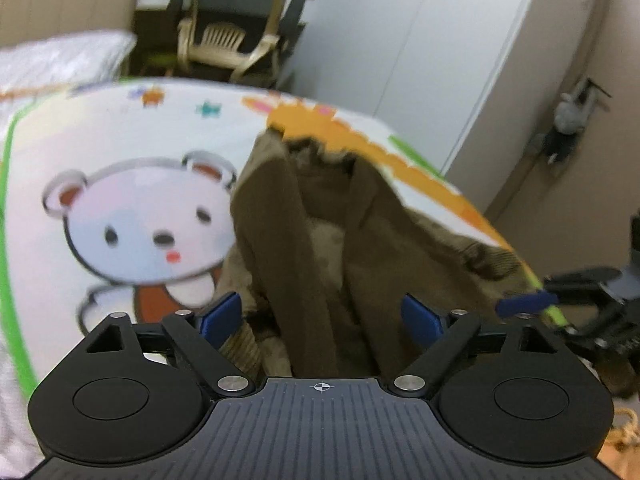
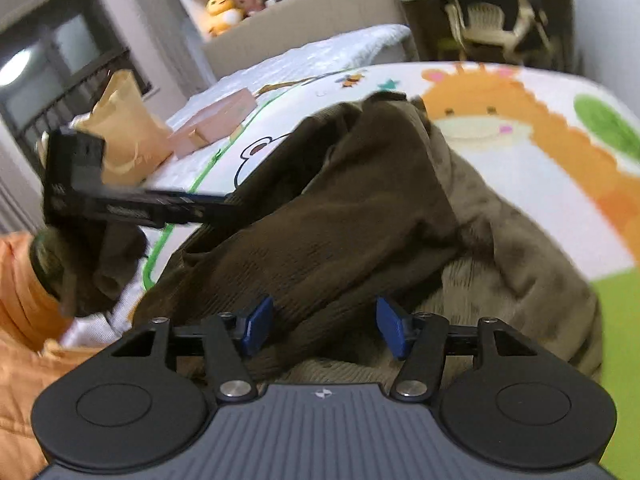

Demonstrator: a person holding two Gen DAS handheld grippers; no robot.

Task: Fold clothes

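A brown corduroy garment [image 1: 316,216] lies bunched on a cartoon-print mat [image 1: 132,152] on the bed. It also shows in the right wrist view [image 2: 360,208]. My left gripper [image 1: 322,316] is open, its blue pads [image 1: 222,316] on either side of a raised fold of the cloth. My right gripper [image 2: 326,326] is open over the garment's near edge, cloth between the pads. The right gripper shows at the right edge of the left view [image 1: 560,300]; the left gripper shows in the right view [image 2: 120,200].
An orange garment [image 2: 20,320] lies at the near left. A tan bag [image 2: 124,136] and a pink box [image 2: 216,120] sit on the bed at left. A chair [image 1: 232,20] stands beyond the bed. White wardrobe doors [image 1: 420,40] are at the right.
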